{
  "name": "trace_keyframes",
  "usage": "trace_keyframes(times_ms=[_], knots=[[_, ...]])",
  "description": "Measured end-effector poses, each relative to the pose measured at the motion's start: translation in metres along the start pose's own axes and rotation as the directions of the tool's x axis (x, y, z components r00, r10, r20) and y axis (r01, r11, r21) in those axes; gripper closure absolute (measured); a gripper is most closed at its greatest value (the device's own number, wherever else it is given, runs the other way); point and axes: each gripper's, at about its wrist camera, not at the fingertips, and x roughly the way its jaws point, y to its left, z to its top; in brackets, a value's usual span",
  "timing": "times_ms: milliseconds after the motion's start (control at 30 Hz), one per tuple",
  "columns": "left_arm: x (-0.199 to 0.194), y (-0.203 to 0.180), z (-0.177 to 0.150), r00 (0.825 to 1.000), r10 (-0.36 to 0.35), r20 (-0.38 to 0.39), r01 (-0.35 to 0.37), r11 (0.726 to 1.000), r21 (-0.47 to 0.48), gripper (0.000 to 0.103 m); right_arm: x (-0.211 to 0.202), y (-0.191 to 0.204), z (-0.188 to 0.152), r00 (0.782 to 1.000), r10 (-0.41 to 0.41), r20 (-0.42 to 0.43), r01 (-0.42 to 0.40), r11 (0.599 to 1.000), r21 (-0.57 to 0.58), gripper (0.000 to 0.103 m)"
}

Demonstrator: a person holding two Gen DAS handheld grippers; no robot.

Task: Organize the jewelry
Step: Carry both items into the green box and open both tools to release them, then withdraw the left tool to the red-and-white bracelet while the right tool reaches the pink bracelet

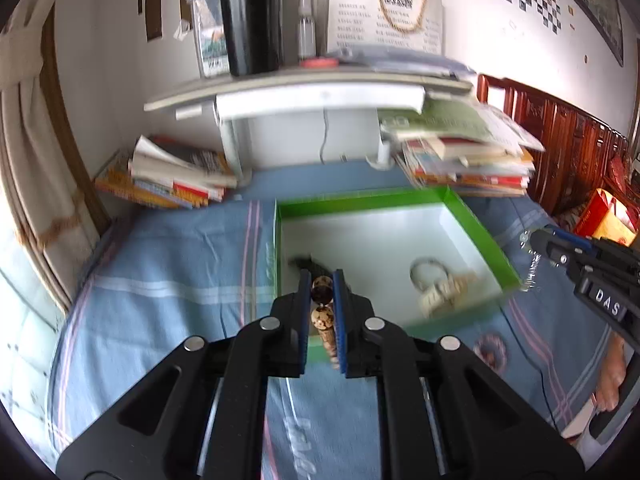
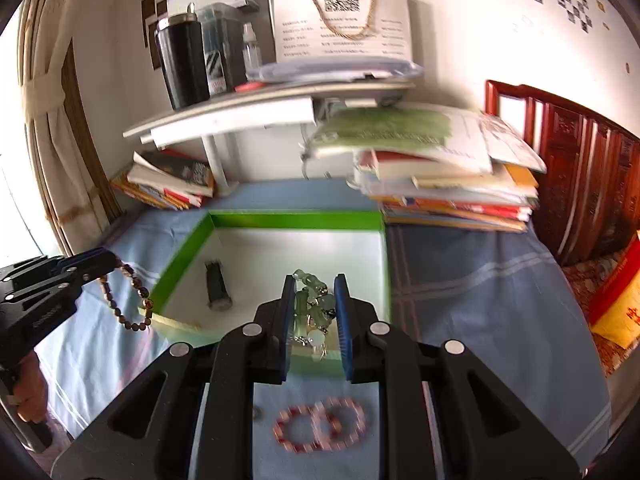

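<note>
A green box with a white floor (image 1: 476,224) (image 2: 180,264) lies on the blue cloth. My left gripper (image 1: 322,296) is shut on a brown bead bracelet (image 1: 323,312), which hangs over the cloth at the box's left wall in the right wrist view (image 2: 132,300). My right gripper (image 2: 314,308) is shut on a pale green bead bracelet (image 2: 316,312), held over the box's near edge. In the left wrist view it (image 1: 528,240) stands at the box's right wall with a thin strand (image 1: 532,272) hanging. A dark cylinder (image 2: 218,288) and a ring with pale beads (image 1: 440,284) lie in the box.
Two pink bead bracelets (image 2: 320,424) lie on the cloth in front of the box. Book stacks (image 2: 452,184) (image 1: 168,176) flank a white shelf stand (image 1: 288,92) behind the box. A red wooden headboard (image 2: 580,176) stands at the right.
</note>
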Motion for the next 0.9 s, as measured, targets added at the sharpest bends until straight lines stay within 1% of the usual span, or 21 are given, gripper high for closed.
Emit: trace_keyframes(times_ms=[67,133,233,267,300,400,467,500,533,600,667,733,800,867,900], knots=[[0.010,-0.002,0.013,1.000,0.012,0.014,-0.012,1.000,0.016,0.092,0.013,0.003,0.012,1.000,0.022,-0.008,-0.022,1.000,0.004,0.083],[0.025,-0.004,0.022,0.999,0.032,0.015,-0.032,0.999,0.026,0.092,0.033,0.007,0.021,0.999,0.012,-0.030,-0.012,1.000,0.003,0.083],[0.058,-0.003,0.024,0.998,0.053,-0.041,-0.052,0.998,0.021,0.092,0.069,0.011,0.022,0.996,-0.021,-0.090,0.021,1.000,0.000,0.083],[0.071,-0.002,0.022,0.996,0.070,-0.062,-0.069,0.997,0.017,0.092,0.081,0.011,0.020,0.993,-0.028,-0.115,0.028,1.000,0.002,0.083],[0.083,-0.001,0.020,0.993,0.087,-0.084,-0.086,0.996,0.015,0.092,0.097,0.010,0.018,0.988,-0.036,-0.149,0.037,0.999,0.007,0.083],[0.110,0.003,0.012,0.985,0.104,-0.140,-0.104,0.995,0.009,0.092,0.129,0.012,0.008,0.974,-0.067,-0.215,0.068,0.998,-0.004,0.083],[0.121,0.005,0.007,0.979,0.117,-0.169,-0.118,0.993,0.005,0.092,0.140,0.013,0.003,0.968,-0.073,-0.239,0.073,0.997,-0.010,0.083],[0.127,0.007,0.005,0.974,0.127,-0.186,-0.129,0.992,0.002,0.092,0.144,0.013,0.000,0.965,-0.073,-0.251,0.072,0.997,-0.013,0.082],[0.129,0.009,0.004,0.973,0.127,-0.191,-0.130,0.992,-0.001,0.091,0.147,0.013,-0.001,0.963,-0.070,-0.261,0.069,0.998,-0.013,0.075],[0.127,0.011,0.004,0.976,0.132,-0.175,-0.136,0.991,-0.010,0.086,0.143,0.012,-0.001,0.963,-0.057,-0.265,0.057,0.998,-0.008,0.063],[0.120,0.011,0.005,0.977,0.142,-0.157,-0.145,0.989,-0.006,0.064,0.130,0.011,0.002,0.972,-0.056,-0.230,0.056,0.998,-0.005,0.059],[0.105,0.007,0.006,0.982,0.147,-0.115,-0.147,0.989,0.007,0.060,0.107,0.009,0.004,0.981,-0.062,-0.183,0.061,0.998,-0.009,0.054],[0.087,0.000,0.004,0.984,0.155,-0.087,-0.153,0.988,0.029,0.060,0.078,0.005,0.001,0.987,-0.054,-0.150,0.053,0.999,-0.008,0.054],[0.070,-0.007,-0.004,0.987,0.145,-0.072,-0.142,0.989,0.041,0.057,0.057,0.000,-0.006,0.988,-0.064,-0.142,0.063,0.998,-0.010,0.054],[0.061,-0.012,-0.010,0.989,0.128,-0.070,-0.125,0.991,0.046,0.056,0.042,-0.004,-0.014,0.987,-0.073,-0.143,0.072,0.997,-0.012,0.054]])
